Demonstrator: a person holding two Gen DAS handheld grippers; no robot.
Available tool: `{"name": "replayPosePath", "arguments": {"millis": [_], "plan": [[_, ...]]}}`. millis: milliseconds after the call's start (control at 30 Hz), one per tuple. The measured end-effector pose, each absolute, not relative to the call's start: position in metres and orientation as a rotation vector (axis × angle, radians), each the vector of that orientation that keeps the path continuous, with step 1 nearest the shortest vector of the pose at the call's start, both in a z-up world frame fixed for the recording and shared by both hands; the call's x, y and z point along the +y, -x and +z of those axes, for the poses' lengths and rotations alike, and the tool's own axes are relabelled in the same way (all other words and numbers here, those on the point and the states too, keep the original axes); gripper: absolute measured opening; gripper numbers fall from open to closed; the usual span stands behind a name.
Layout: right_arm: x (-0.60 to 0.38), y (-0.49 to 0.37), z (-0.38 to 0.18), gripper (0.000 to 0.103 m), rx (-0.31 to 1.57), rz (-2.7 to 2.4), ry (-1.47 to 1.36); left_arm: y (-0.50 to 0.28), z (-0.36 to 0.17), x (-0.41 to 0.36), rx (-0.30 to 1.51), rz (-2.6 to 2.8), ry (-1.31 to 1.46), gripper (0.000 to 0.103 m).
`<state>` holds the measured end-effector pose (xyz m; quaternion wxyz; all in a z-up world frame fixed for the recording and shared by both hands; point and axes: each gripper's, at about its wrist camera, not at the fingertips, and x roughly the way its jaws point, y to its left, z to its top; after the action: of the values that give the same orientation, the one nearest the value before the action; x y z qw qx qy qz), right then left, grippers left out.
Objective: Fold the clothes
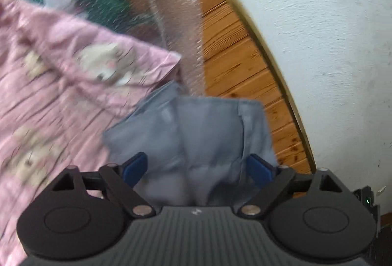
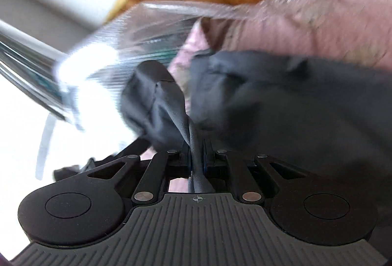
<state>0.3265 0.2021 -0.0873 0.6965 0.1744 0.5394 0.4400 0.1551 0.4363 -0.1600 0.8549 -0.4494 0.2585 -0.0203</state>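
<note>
Grey garment (image 1: 196,133), one pink cloth (image 1: 61,65)

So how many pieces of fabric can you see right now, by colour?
Grey-blue garment, between the open left tongs: 1
Dark garment, pinched in the right tongs: 1
Pink printed fabric: 1
Total: 3
</note>
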Motion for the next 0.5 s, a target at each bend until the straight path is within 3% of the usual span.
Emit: {"name": "replayPosePath", "arguments": {"millis": [33, 67, 100, 133, 167, 200, 333, 400, 467, 500], "plan": [[0.202, -0.325, -0.087, 0.006, 1.208, 0.995, -0.387, -0.159, -0.160, 0.436, 0.536, -0.055, 0.940, 0.088], [0.201, -0.323, -0.086, 0.009, 1.212, 1.010, -0.386, -0.162, -0.161, 0.437, 0.529, -0.077, 0.946, 0.067], [0.201, -0.320, -0.084, 0.016, 1.214, 1.010, -0.376, -0.162, -0.160, 0.437, 0.537, -0.102, 0.956, 0.026], [0.200, -0.318, -0.083, 0.019, 1.213, 0.996, -0.370, -0.162, -0.160, 0.438, 0.546, -0.126, 0.966, 0.009], [0.198, -0.317, -0.082, 0.024, 1.212, 0.980, -0.365, -0.141, -0.158, 0.442, 0.584, -0.074, 1.005, 0.010], [0.198, -0.315, -0.077, 0.036, 1.199, 0.970, -0.348, -0.119, -0.155, 0.445, 0.623, -0.018, 1.044, 0.010], [0.194, -0.290, -0.043, 0.053, 1.099, 1.000, -0.241, -0.031, -0.144, 0.459, 0.777, 0.212, 1.194, 0.010], [0.188, -0.263, -0.033, 0.072, 1.056, 1.076, -0.200, 0.009, -0.156, 0.466, 0.866, 0.356, 1.227, 0.011], [0.190, -0.235, -0.048, 0.079, 1.085, 1.105, -0.140, 0.037, -0.183, 0.472, 0.937, 0.490, 1.209, 0.013], [0.191, -0.221, -0.057, 0.077, 1.104, 1.116, -0.108, 0.046, -0.196, 0.475, 0.956, 0.538, 1.197, 0.010]]}}
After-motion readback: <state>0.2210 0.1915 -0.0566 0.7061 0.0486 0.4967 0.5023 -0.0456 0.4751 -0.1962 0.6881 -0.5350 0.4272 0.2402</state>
